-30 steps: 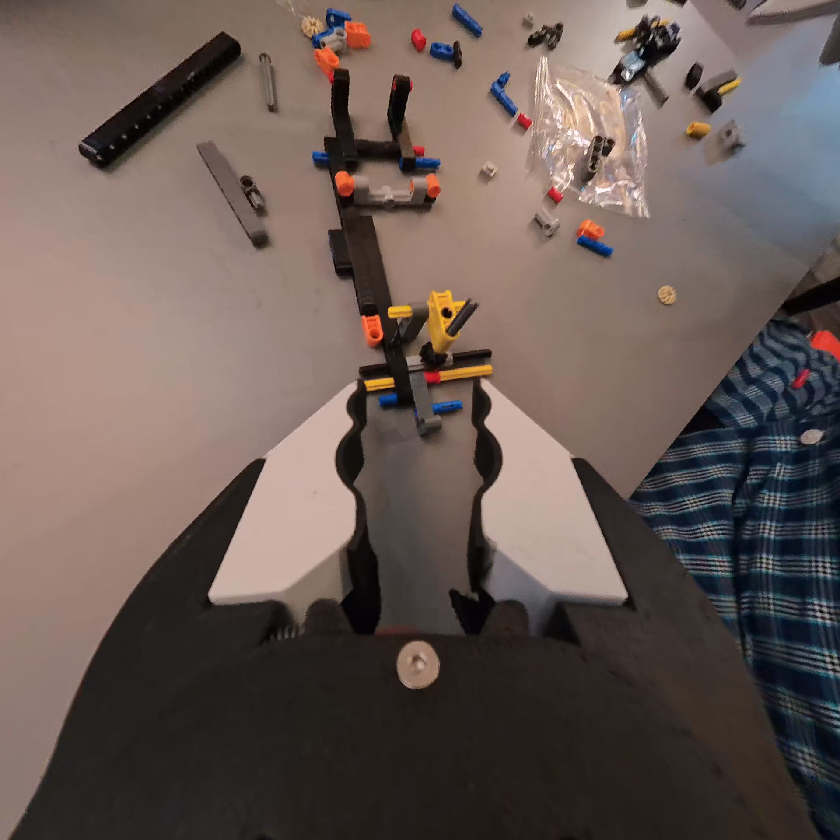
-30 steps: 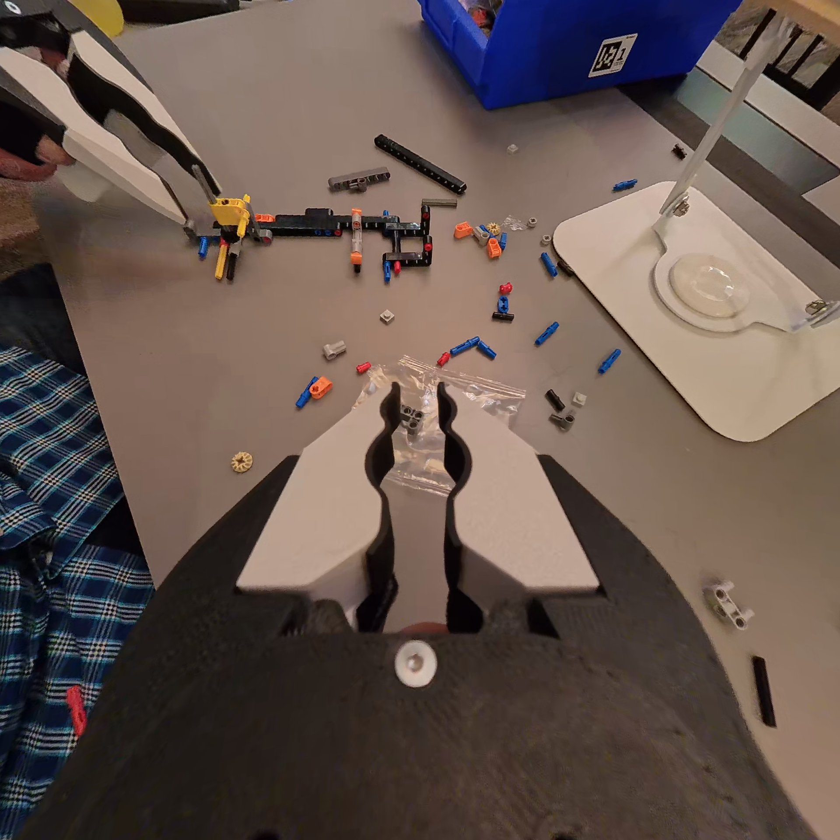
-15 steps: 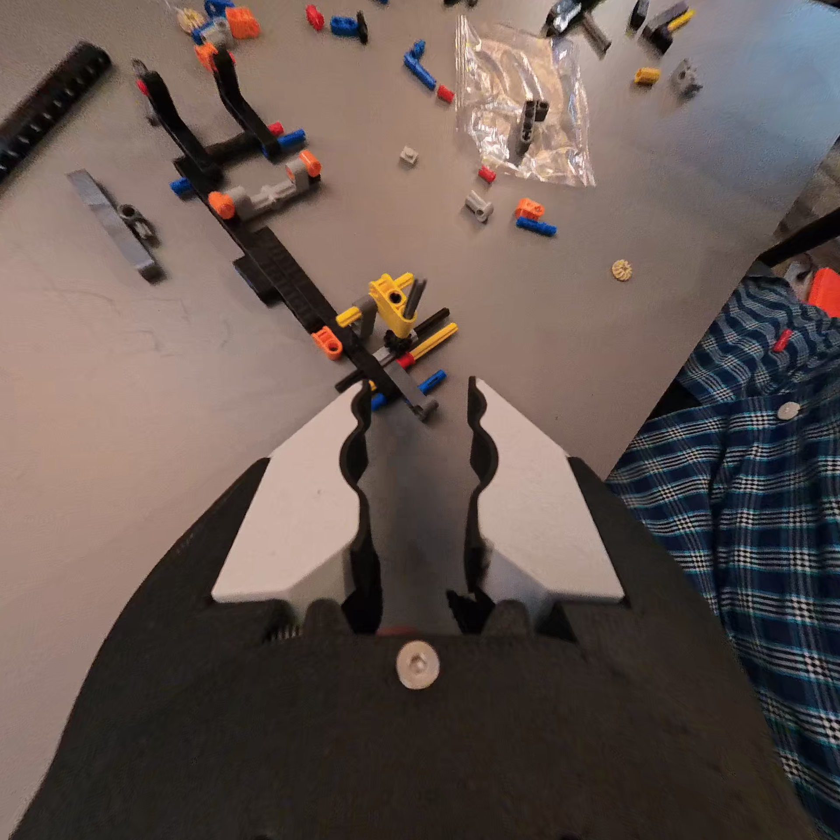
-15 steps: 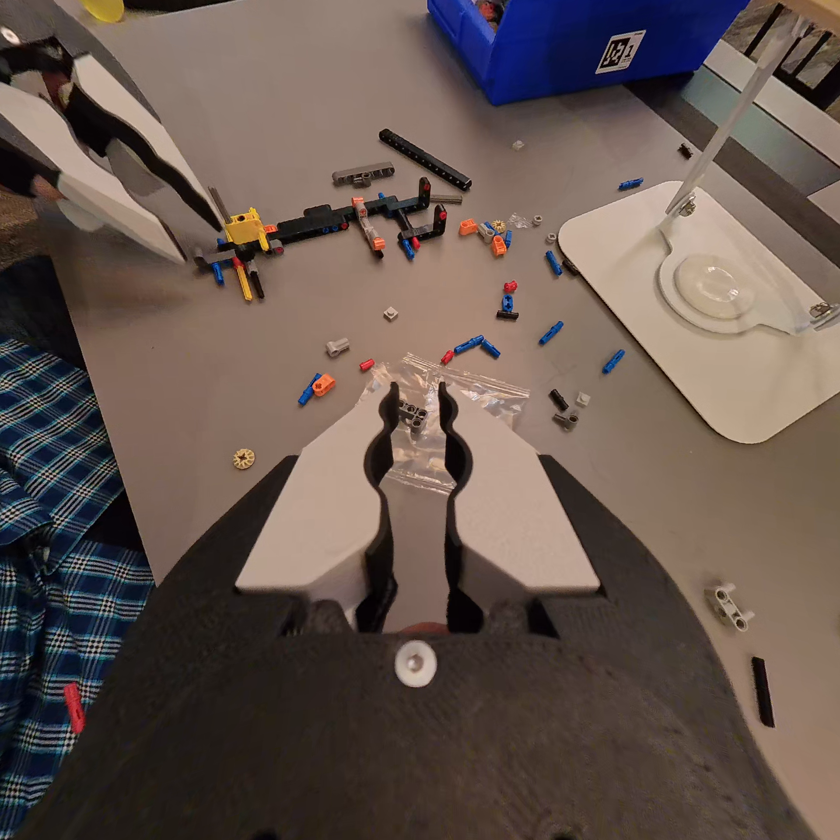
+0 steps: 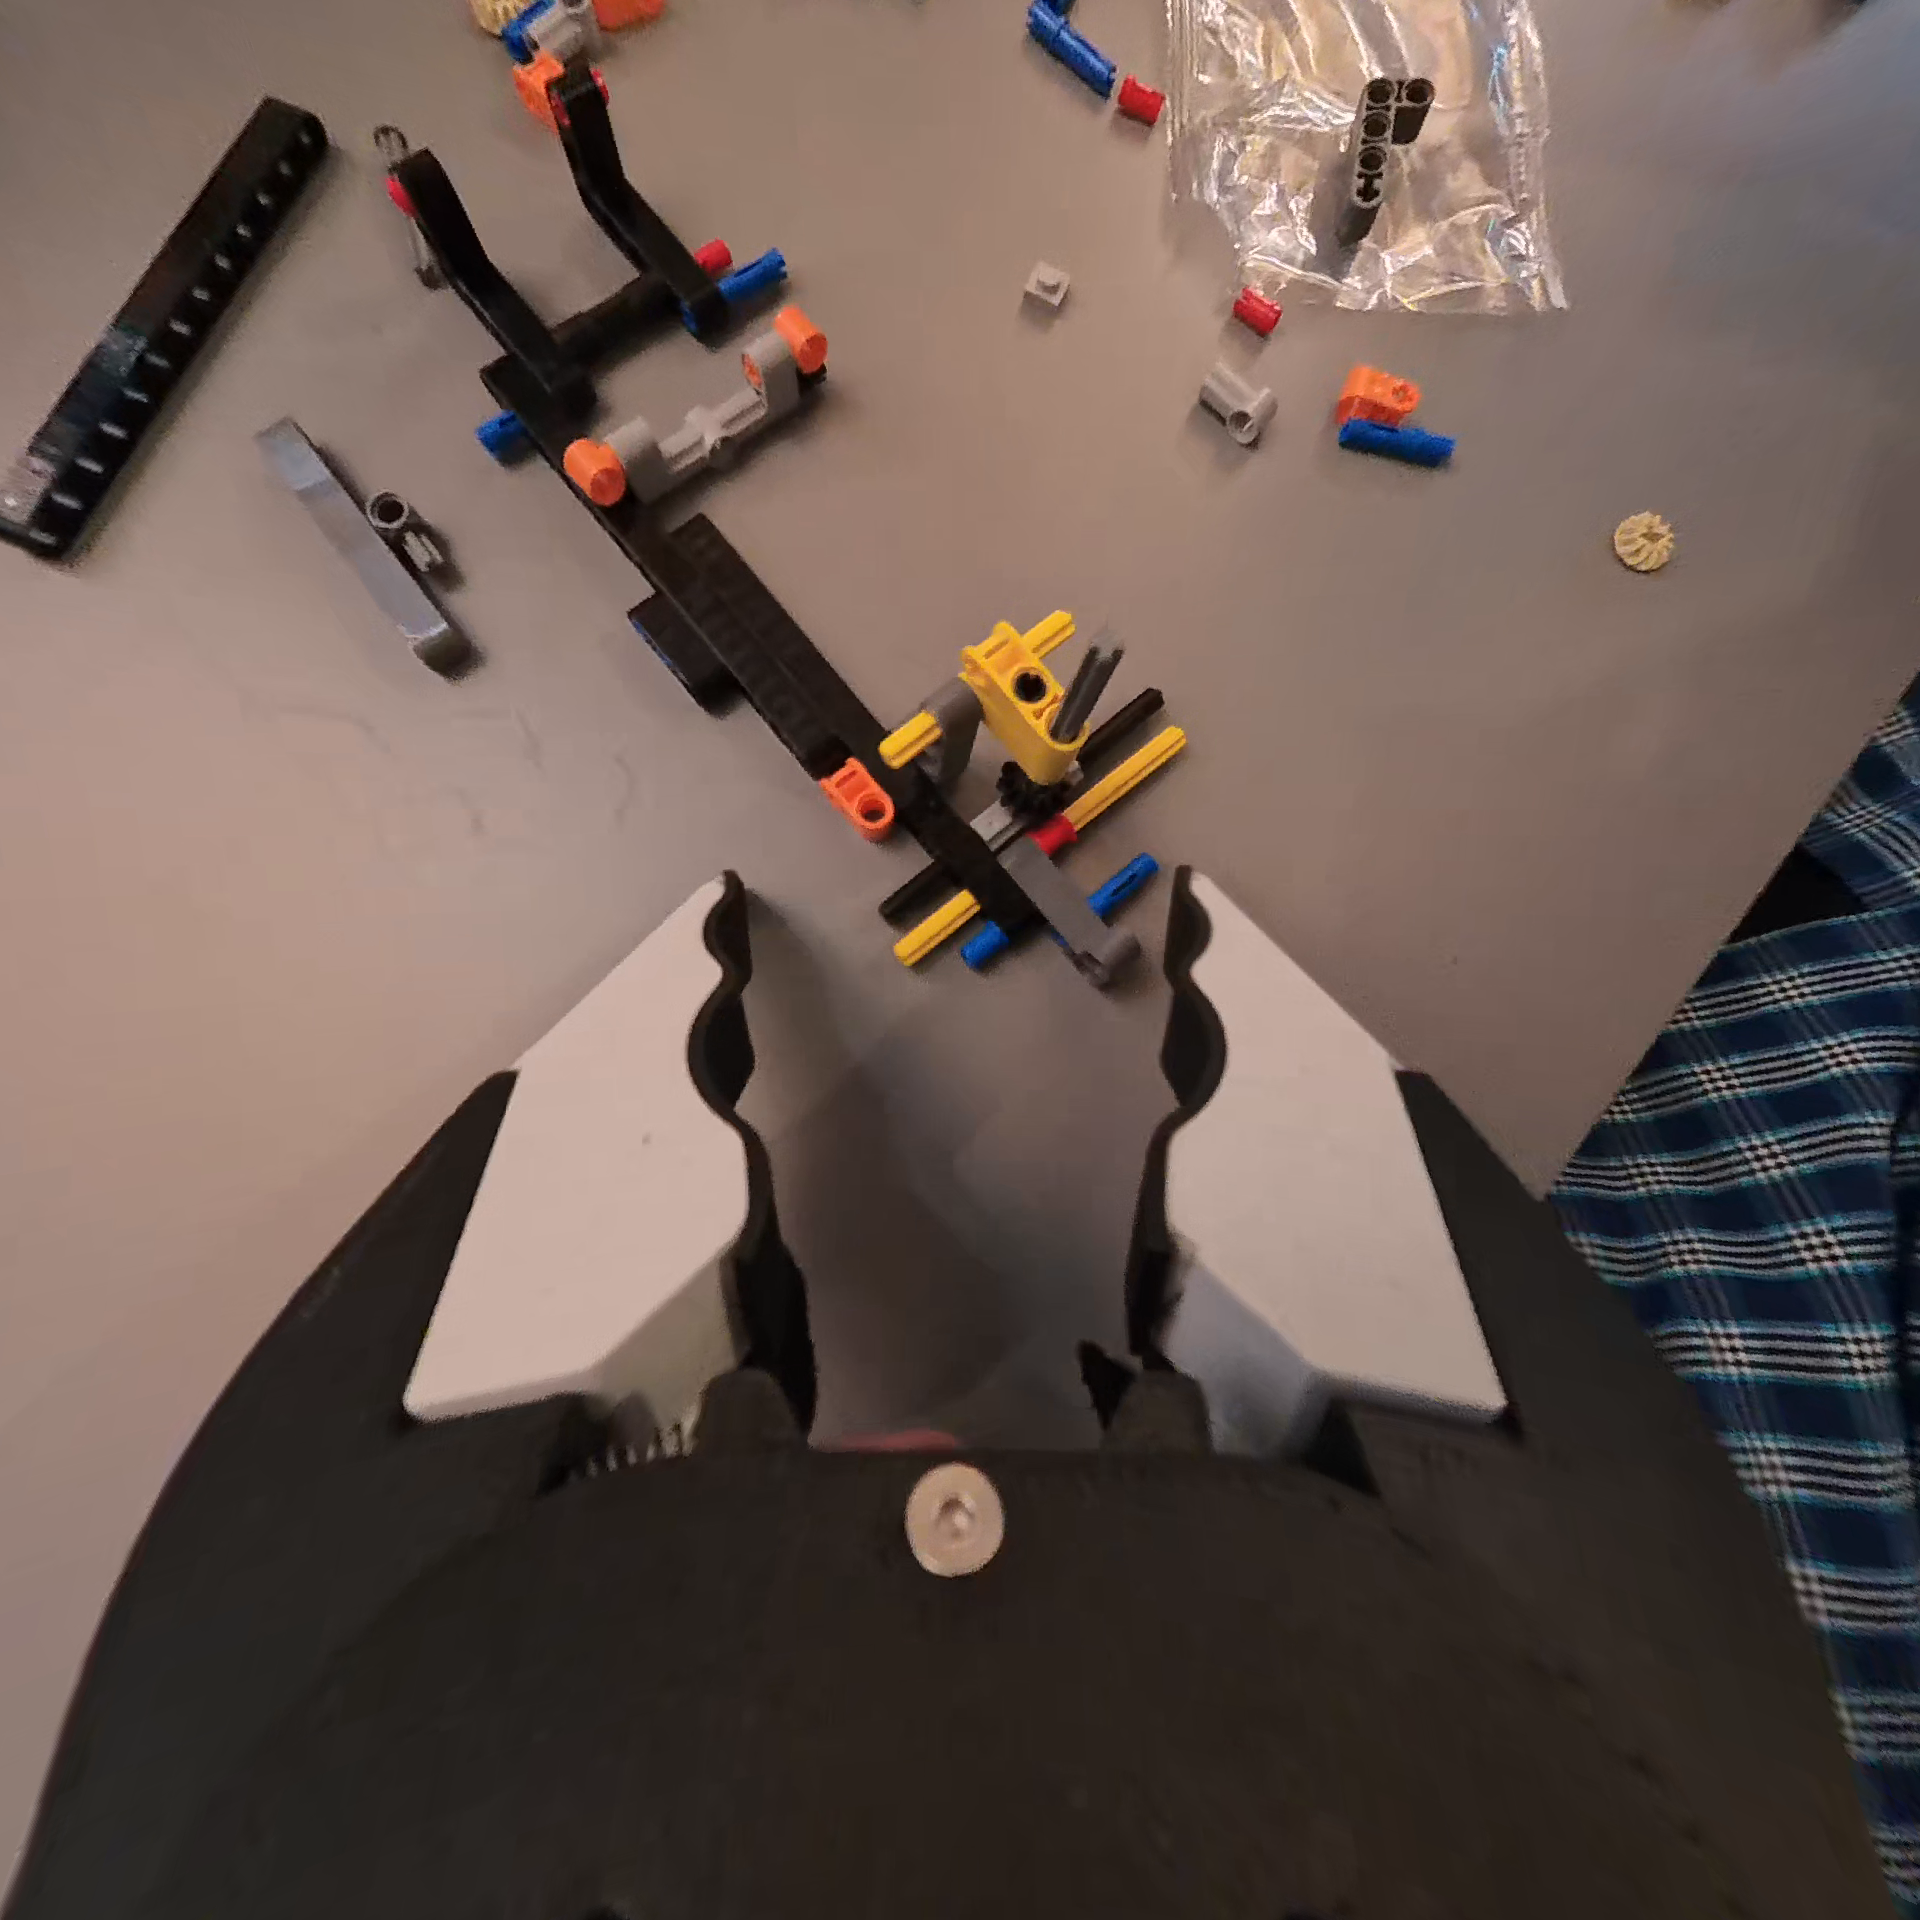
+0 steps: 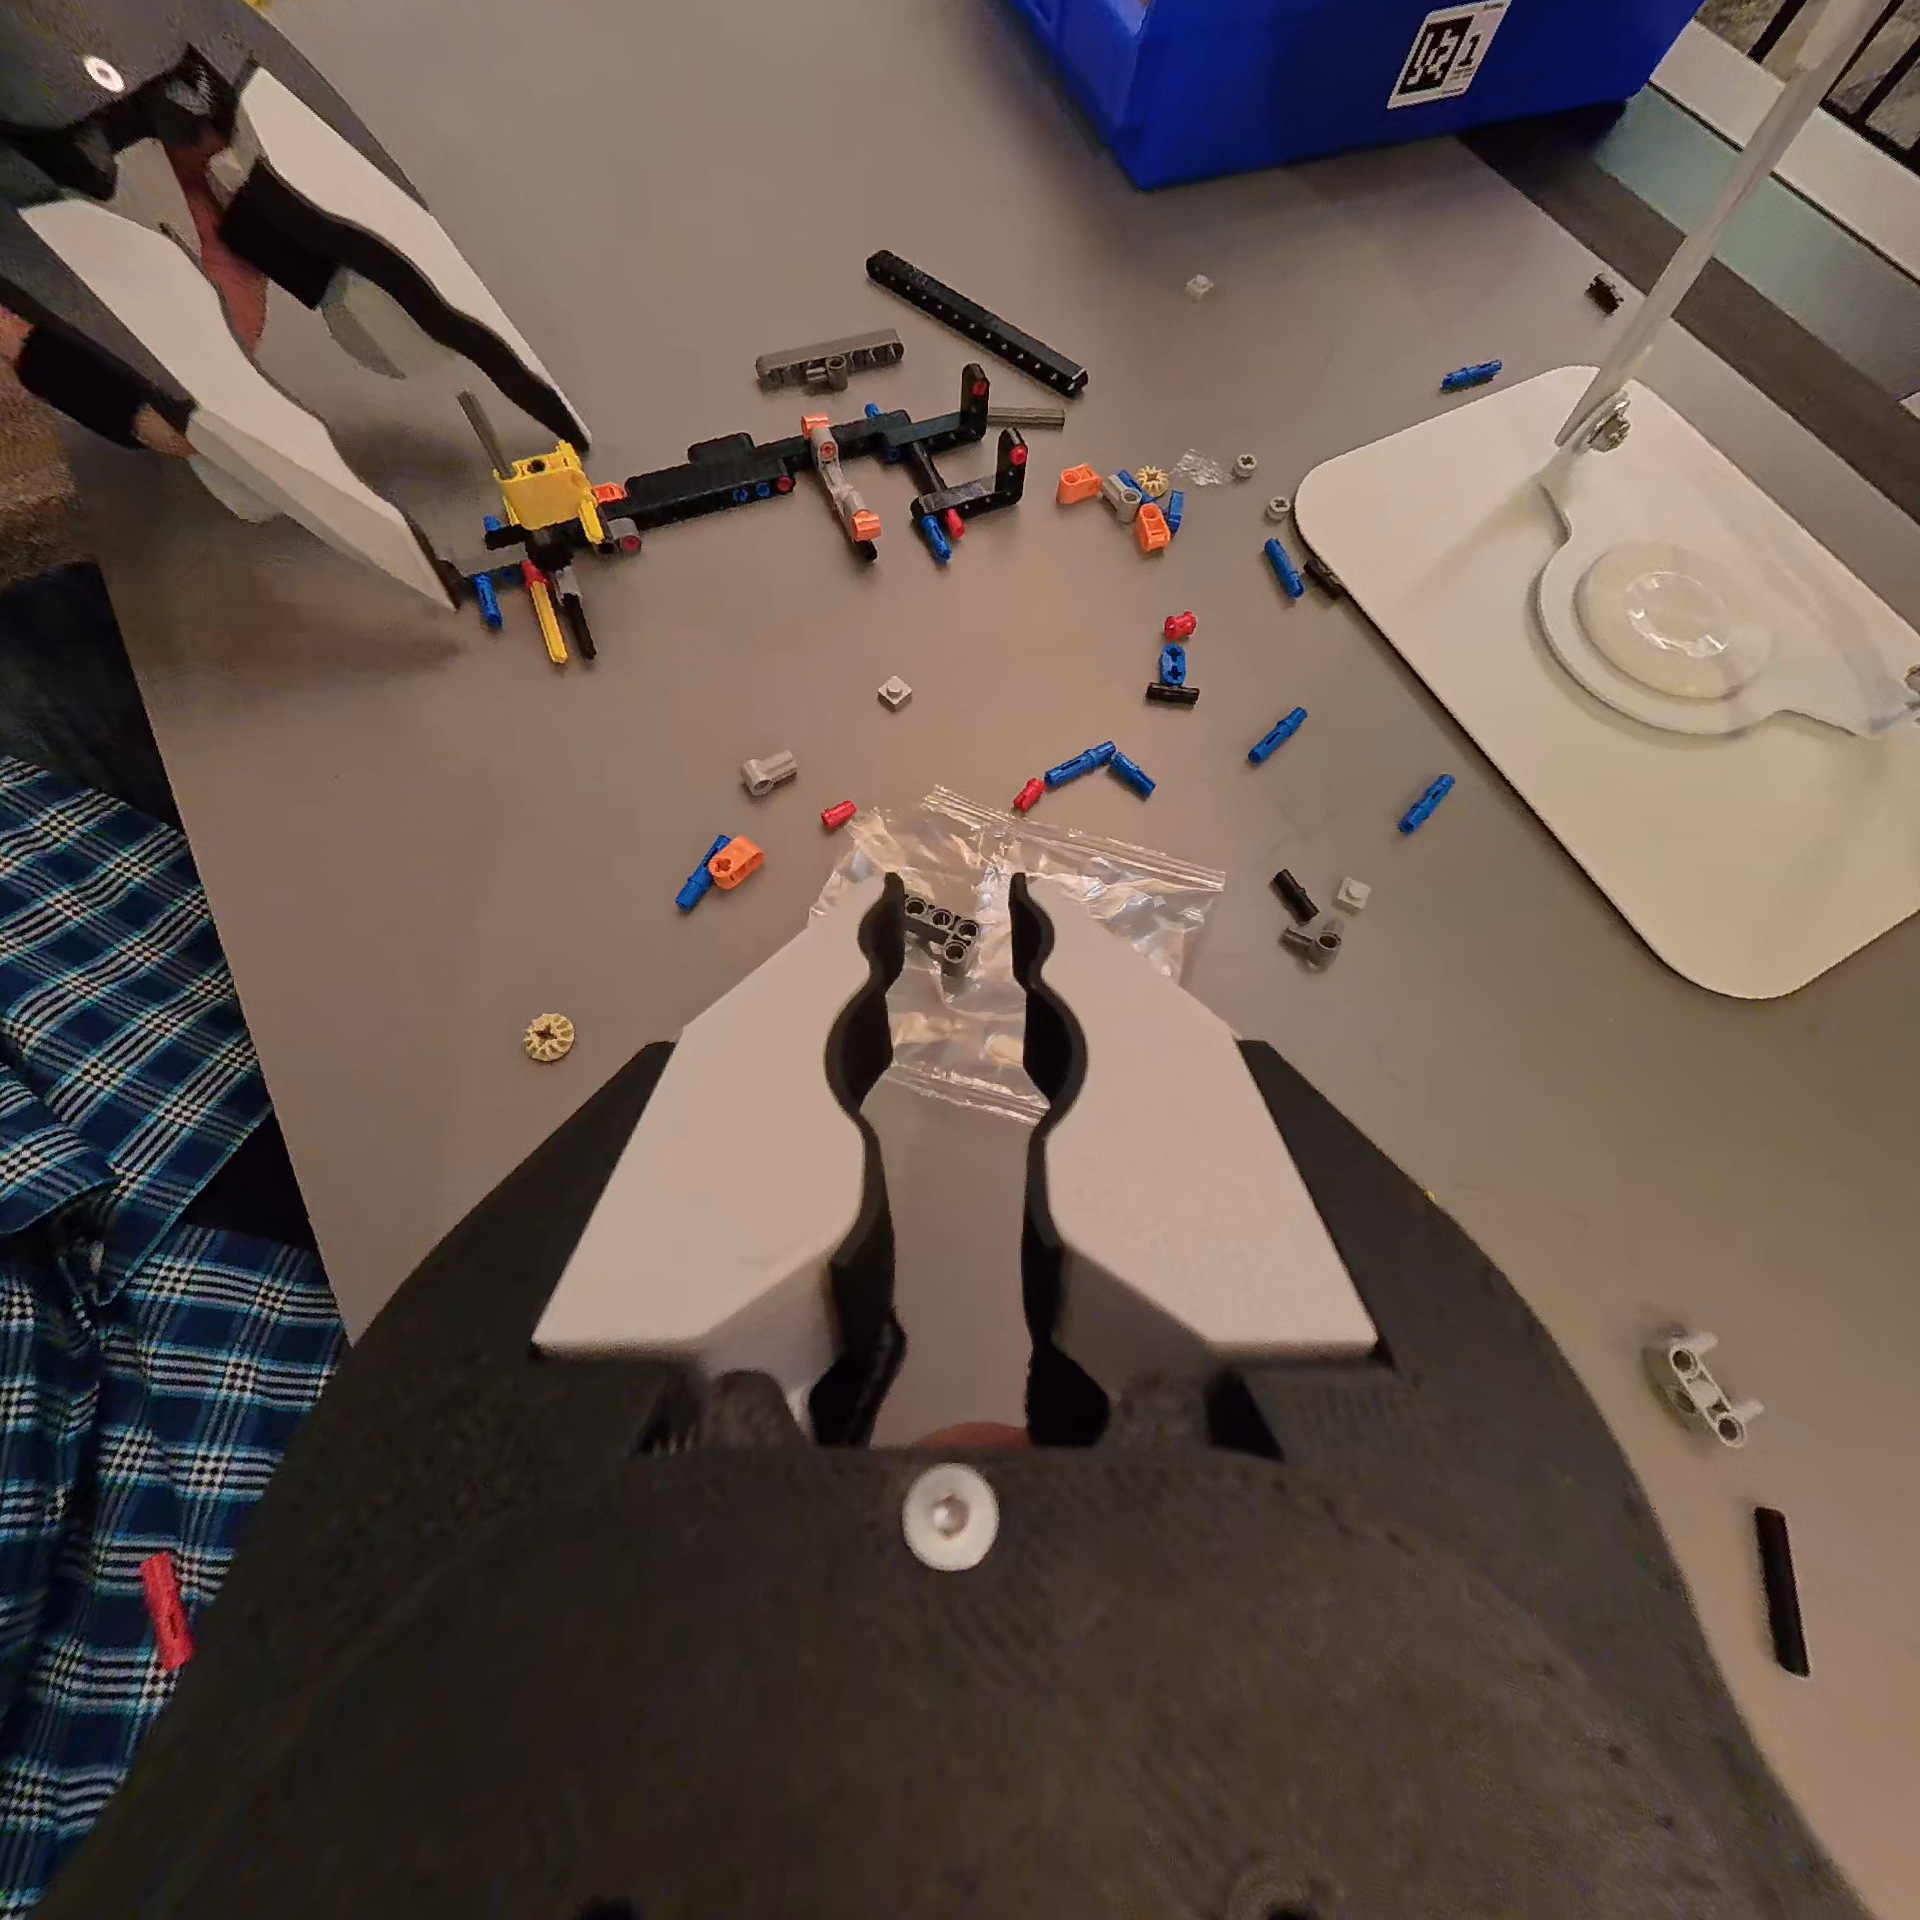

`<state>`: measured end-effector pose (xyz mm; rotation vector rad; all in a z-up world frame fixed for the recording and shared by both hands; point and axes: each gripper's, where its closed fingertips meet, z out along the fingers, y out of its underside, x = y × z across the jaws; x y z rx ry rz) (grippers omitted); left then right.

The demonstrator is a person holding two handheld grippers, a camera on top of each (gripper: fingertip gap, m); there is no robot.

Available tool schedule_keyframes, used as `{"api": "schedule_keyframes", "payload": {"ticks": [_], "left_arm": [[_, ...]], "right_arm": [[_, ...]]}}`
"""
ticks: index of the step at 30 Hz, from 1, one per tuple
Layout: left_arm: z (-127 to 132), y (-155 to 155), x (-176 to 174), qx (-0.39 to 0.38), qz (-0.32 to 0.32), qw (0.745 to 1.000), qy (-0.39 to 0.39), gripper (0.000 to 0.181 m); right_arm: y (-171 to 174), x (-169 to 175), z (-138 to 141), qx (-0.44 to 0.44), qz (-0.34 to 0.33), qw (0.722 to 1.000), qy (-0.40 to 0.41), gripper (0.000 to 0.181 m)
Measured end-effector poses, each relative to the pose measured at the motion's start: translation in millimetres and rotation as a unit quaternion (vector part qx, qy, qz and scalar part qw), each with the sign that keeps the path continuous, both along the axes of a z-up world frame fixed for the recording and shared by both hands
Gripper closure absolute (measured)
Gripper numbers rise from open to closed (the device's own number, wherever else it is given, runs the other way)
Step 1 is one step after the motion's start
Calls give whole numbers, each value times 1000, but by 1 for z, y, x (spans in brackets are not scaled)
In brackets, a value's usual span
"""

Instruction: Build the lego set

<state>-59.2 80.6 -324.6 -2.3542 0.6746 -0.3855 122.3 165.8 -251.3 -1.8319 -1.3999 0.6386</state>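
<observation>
Grey tabletop is carrying the long black lego assembly with its yellow block, and I am holding my left claw released just beside its near end, judging a regrip comes next, while my right claw is hovering unclenched over the clear plastic bag of parts.

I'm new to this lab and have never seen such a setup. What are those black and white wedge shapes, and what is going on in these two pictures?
Those wedges are two hand-held grippers, one in each of a person's hands; no robot arm is involved. Each picture comes from a camera mounted on one gripper, looking forward along its jaws. The left gripper is open and empty, just short of the yellow-topped end of a half-built lego model lying on the grey table. The right gripper is also open and holds nothing; it hovers over a clear plastic bag with a dark piece inside. Loose blue, red, orange and grey pieces lie scattered around, with a blue bin and a white stand base farther off.
</observation>
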Motion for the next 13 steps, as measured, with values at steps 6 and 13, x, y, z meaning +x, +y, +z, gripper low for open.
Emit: {"api": "schedule_keyframes", "payload": {"ticks": [6, 13], "left_arm": [[-1, 1, 2, 5, -4, 1000, 11, 117], [0, 1, 13, 7, -13, 1000, 2, 138]], "right_arm": [[-1, -1, -4, -4, 3, 1000, -2, 163], [0, 0, -5, -7, 4, 1000, -1, 163]]}}
